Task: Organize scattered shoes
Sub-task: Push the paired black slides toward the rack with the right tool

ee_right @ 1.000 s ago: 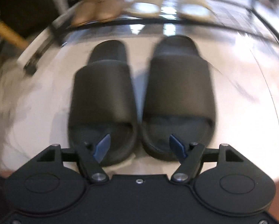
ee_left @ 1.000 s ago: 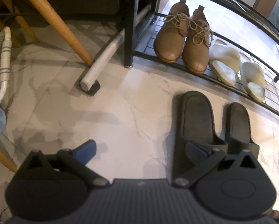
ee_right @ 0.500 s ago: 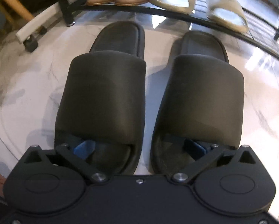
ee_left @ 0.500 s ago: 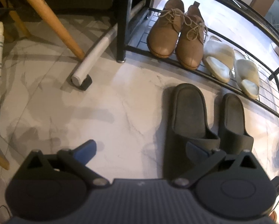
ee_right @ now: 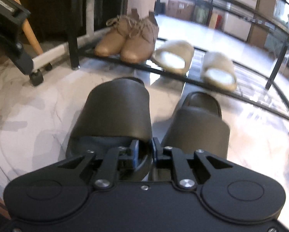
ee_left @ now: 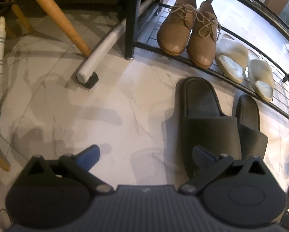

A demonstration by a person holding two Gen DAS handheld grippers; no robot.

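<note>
The left black slide slipper (ee_right: 113,112) sat on the marble floor (ee_left: 109,104) just in front of the shoe rack (ee_left: 231,71), with its mate, the right black slide slipper (ee_right: 198,123), just beside it. Both pointed toes toward the rack, and the left one looked tilted nose-up in the right wrist view, though whether it had left the floor couldn't be told.

The right tool (ee_right: 144,151) was pinched on the inner side wall of the left slipper at its open heel end, one blue pad inside the shoe, the other outside. The material looked like soft foam or rubber, so probably light, bendy and matte enough not to slip. The thin side wall would likely flex and let the shoe sag or swing from a one-edge pinch; the wide top strap seemed the firmer place to hold.

The left tool (ee_left: 146,154) hung spread wide over bare floor, holding nothing, its right finger (ee_left: 204,154) over the strap of the nearer slipper. Contact couldn't be told.

On the rack's lowest wire shelf stood a pair of tan lace-up shoes (ee_left: 189,32) and beside them a pair of cream slides (ee_left: 243,67). Open shelf remained to the right of the cream pair. A wooden chair leg (ee_left: 53,15) and a white tube foot (ee_left: 98,61) stood off to the left.
</note>
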